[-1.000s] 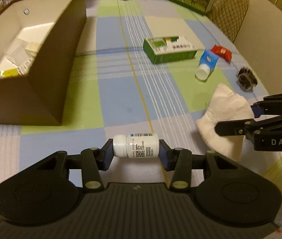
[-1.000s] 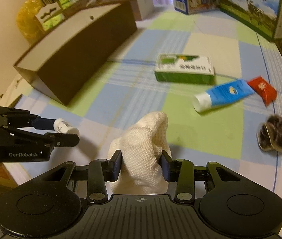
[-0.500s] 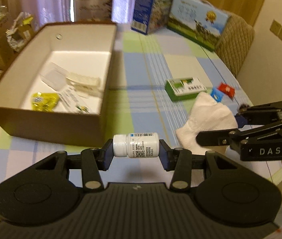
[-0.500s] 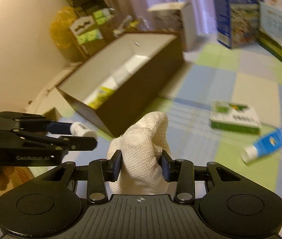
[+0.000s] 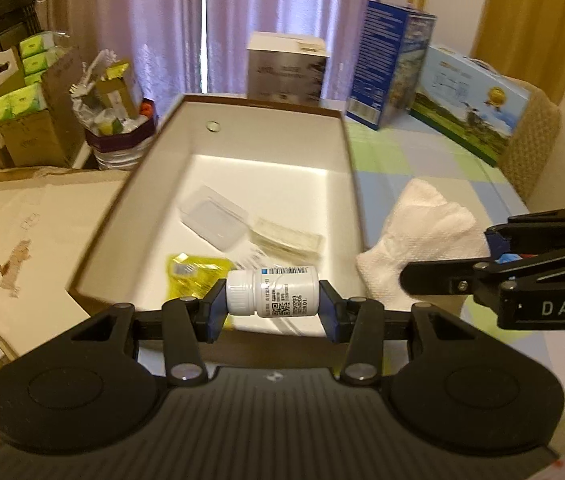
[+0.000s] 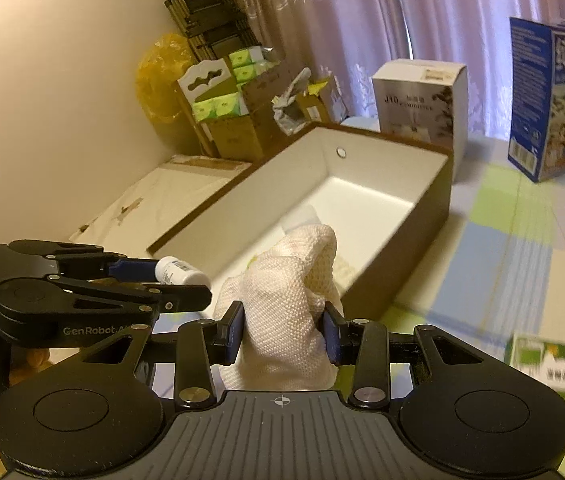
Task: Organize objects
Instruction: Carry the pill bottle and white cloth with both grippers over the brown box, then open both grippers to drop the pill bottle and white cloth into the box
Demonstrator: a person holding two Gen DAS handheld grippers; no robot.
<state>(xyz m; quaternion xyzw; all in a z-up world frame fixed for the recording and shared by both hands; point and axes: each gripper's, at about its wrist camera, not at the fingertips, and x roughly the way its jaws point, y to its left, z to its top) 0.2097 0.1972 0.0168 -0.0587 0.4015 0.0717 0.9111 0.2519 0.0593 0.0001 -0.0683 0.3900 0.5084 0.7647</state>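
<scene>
left tool [image 5: 272,294]: clamps white bottle [image 5: 272,291] sideways | right tool [image 6: 284,330]: clamps white cloth [image 6: 282,312] | both near brown box [image 5: 266,148]

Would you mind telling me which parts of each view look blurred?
Left wrist view: the small white pill bottle is sharp, the brown box's contents smear. Right wrist view: the white woven cloth is crisp, the green-and-white carton streaks.

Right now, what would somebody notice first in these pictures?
Probably the small white pill bottle, pinched sideways in the left gripper above the near end of the open brown box. Beside it, the right gripper squeezes a bunched white cloth, near the same box.
</scene>
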